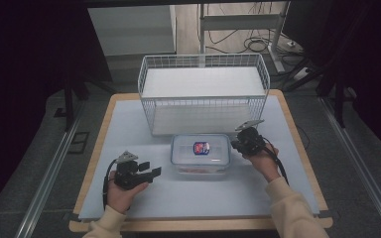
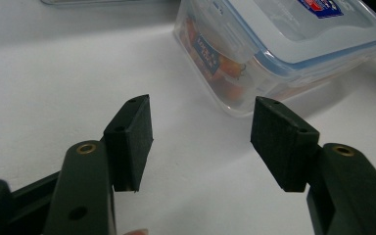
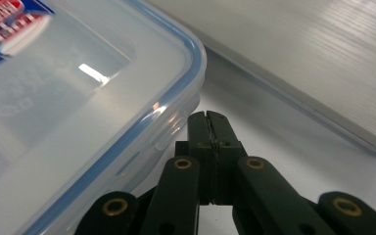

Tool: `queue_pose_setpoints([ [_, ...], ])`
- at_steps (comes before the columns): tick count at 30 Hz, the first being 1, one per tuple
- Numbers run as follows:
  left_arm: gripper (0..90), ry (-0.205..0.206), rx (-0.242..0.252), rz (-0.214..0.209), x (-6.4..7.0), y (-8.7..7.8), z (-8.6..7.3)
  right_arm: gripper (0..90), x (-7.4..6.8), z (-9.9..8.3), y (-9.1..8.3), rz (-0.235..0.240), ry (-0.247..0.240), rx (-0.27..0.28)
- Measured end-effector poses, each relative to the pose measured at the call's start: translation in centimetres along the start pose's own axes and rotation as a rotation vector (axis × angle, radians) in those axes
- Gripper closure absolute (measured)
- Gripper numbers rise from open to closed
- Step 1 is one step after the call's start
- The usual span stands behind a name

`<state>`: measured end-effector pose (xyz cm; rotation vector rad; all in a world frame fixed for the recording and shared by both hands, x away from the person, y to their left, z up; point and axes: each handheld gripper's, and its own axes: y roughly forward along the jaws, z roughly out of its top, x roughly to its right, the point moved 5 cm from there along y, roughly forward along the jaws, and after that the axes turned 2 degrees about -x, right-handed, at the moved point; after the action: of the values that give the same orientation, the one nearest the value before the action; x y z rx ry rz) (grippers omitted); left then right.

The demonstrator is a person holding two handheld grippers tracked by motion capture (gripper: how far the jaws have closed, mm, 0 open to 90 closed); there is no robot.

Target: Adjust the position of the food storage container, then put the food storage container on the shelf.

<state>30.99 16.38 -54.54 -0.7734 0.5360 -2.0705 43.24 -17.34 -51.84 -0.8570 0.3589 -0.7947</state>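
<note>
My right gripper [image 3: 209, 117] is pressed closed on nothing, tips at the lidded container [image 1: 201, 153]'s right edge. My left gripper [image 2: 200, 132] gapes wide, near its left corner. Container sits mid-table before the wire basket [image 1: 203, 91]. Rigid, slick plastic, probably light; grab the side latch flaps.

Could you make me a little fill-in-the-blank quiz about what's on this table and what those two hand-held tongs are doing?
1. The left tongs have their jaws ____.
2. The right tongs have their jaws ____, beside the clear box's corner.
3. The clear box's lid has a ____ rim.
4. Behind the clear box stands a white wire ____.

Missing words: open; shut; blue; basket
</note>
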Motion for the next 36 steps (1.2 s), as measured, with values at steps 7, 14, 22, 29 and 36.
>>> queue_pose_setpoints([
  [7,39.4,-0.003,0.008,0.001,-0.1,-0.2,0.1,90.0,1.7,-2.0,-2.9,0.0,0.055,0.07],
  [14,34.9,-0.024,0.015,0.009,-0.2,-0.2,0.4,70.8,2.6,-5.0,-5.3,0.081,0.13,0.133],
  [22,21.8,-0.099,0.012,-0.055,-0.4,0.3,2.1,33.1,2.8,-6.0,-5.5,0.146,0.212,0.167],
  [29,17.6,-0.153,0.008,-0.166,-0.3,1.6,4.4,25.7,2.2,-5.8,-5.6,0.177,0.213,0.187],
  [36,17.0,-0.156,-0.036,-0.23,0.0,4.0,6.5,24.7,2.4,-5.9,-5.6,0.177,0.223,0.181],
])
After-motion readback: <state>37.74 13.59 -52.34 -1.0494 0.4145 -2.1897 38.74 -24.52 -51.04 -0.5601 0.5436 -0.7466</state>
